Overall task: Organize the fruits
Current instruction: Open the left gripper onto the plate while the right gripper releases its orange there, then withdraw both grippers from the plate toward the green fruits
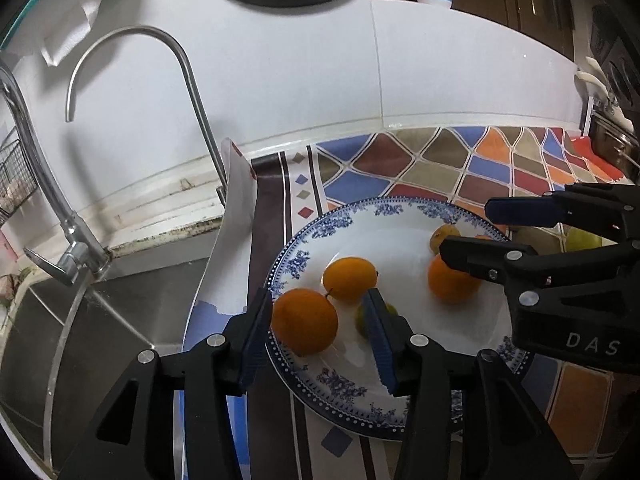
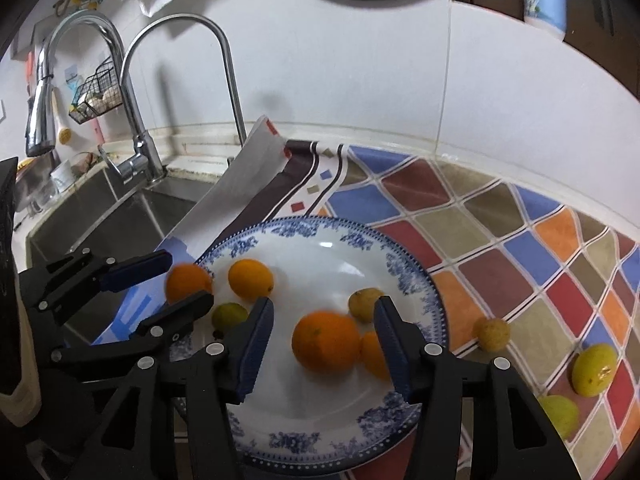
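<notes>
A blue-and-white plate [image 1: 408,236] [image 2: 320,432] holds several fruits. In the left wrist view my left gripper [image 1: 318,336] is open over the plate's left rim, with an orange [image 1: 305,321] between its fingers, not gripped. An orange-yellow fruit [image 1: 349,279] and a small green fruit [image 1: 362,320] lie beside it. My right gripper [image 2: 324,344] is open around another orange [image 2: 326,341], which looks blurred; a smaller orange [image 2: 373,354] and a yellowish fruit [image 2: 362,304] lie by its right finger. Three yellow-green fruits [image 2: 491,334] [image 2: 594,369] [image 2: 560,416] lie on the patterned cloth.
A steel sink [image 2: 100,216] with two taps [image 2: 140,148] lies to the left. The colourful checked cloth [image 2: 500,232] covers the counter to the right. A white tiled wall [image 1: 300,80] rises behind. A wire basket [image 2: 96,92] hangs over the sink.
</notes>
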